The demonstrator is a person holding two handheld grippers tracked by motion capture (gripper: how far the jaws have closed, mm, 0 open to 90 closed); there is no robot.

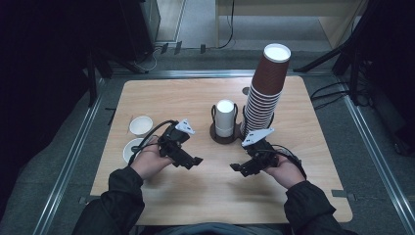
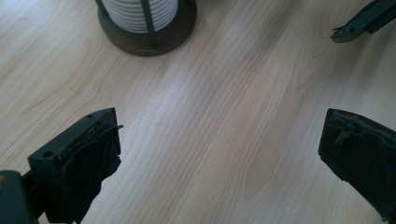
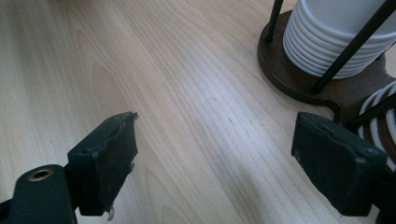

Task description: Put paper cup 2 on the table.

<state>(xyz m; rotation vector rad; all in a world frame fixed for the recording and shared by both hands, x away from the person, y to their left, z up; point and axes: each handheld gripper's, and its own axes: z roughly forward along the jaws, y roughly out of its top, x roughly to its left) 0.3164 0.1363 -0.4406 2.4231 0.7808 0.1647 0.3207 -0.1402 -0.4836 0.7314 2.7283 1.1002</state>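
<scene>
Grippers (image 1: 215, 164) wide open, empty-jawed

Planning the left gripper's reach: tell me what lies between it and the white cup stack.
Nothing: bare wooden table runs from the open left gripper to the white cup stack in its holder, seen in the left gripper view.

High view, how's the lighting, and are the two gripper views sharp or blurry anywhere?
High view: the table is evenly lit, the surroundings fall into near black, and the tall cup stack leans from lens distortion. Left gripper view: wood grain sharp, the near jaws soft and dark, a pale sheen across the middle. Right gripper view: the white cups are bright but not blown out, the jaws slightly blurred.
</scene>
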